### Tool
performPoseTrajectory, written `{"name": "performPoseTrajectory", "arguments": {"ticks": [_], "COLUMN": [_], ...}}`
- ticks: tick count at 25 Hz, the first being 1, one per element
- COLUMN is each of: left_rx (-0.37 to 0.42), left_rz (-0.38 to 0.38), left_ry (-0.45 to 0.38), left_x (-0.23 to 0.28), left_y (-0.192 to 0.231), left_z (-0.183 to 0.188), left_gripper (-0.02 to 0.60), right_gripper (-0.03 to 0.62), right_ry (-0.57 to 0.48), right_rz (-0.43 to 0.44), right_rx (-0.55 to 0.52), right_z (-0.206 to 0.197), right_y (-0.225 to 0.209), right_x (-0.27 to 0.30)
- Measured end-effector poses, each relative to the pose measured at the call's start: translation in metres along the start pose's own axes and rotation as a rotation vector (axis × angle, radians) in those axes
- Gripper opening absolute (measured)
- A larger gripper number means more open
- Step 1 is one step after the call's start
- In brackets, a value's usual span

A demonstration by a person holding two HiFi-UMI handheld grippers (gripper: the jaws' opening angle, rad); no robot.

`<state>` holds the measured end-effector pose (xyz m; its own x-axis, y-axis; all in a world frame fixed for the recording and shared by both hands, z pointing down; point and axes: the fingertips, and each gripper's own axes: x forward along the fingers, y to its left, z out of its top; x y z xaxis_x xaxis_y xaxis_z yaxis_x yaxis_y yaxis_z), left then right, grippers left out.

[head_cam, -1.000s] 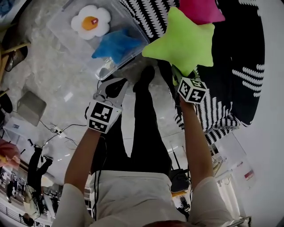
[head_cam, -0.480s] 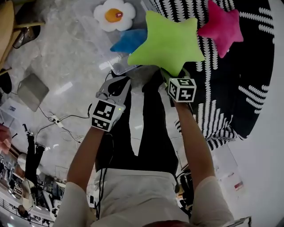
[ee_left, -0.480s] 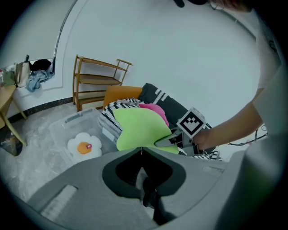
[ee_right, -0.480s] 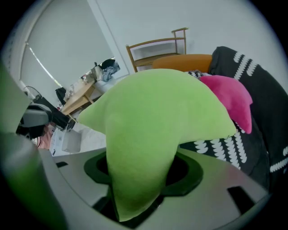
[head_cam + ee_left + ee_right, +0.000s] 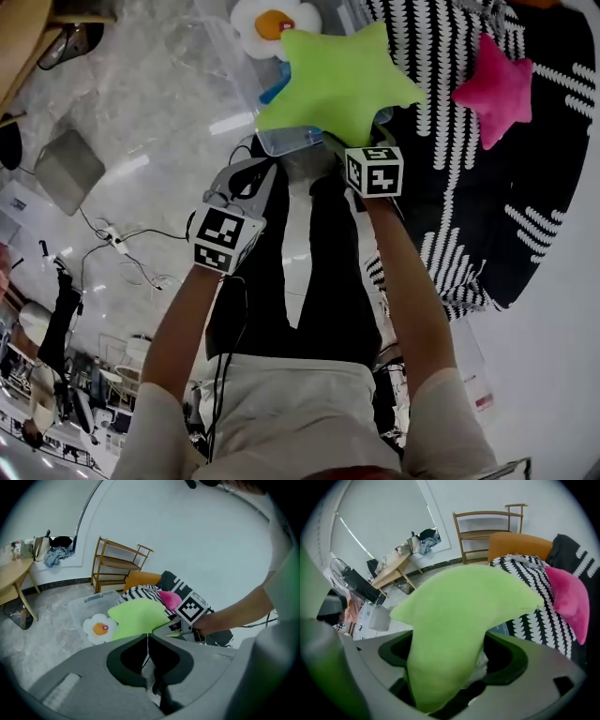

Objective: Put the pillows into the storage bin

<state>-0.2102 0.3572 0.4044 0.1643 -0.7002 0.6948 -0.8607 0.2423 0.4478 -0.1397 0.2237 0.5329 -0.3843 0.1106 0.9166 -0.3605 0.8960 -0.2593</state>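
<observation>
A lime green star pillow hangs over the near corner of the clear storage bin. One of its points lies between the jaws of my right gripper, which are opening; a gap shows beside the pillow in the right gripper view. Inside the bin lie a fried-egg pillow and a blue pillow, mostly hidden by the green one. A pink star pillow rests on the patterned blanket. My left gripper is shut and holds nothing, just short of the bin.
A black-and-white patterned blanket spreads at the right. Cables and a grey flat item lie on the marble floor at the left. A wooden shelf, an orange cushion and a wooden table stand beyond the bin.
The green star pillow has travelled left with my right gripper, from over the blanket to over the bin's near corner. The left gripper has stayed about where it was.
</observation>
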Motion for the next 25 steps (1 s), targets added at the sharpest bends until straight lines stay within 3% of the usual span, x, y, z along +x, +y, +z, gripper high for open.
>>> {"name": "performPoseTrajectory", "arguments": {"ticks": [4, 12, 25], "left_rx": [-0.003, 0.004, 0.059], "left_rz": [0.002, -0.028, -0.077], "left_ry": [0.000, 0.008, 0.065], "left_x": [0.001, 0.011, 0.040], "left_y": [0.012, 0.025, 0.024], "left_z": [-0.002, 0.011, 0.023], "left_gripper": [0.020, 0.020, 0.020], "right_gripper": [0.493, 0.493, 0.492], "right_ry": [0.030, 0.041, -0.028], "right_rz": [0.016, -0.028, -0.068], "right_rx": [-0.003, 0.015, 0.087], "right_z": [0.001, 0.001, 0.014], "right_y": [-0.001, -0.012, -0.043], "right_x": [0.008, 0.010, 0.003]}}
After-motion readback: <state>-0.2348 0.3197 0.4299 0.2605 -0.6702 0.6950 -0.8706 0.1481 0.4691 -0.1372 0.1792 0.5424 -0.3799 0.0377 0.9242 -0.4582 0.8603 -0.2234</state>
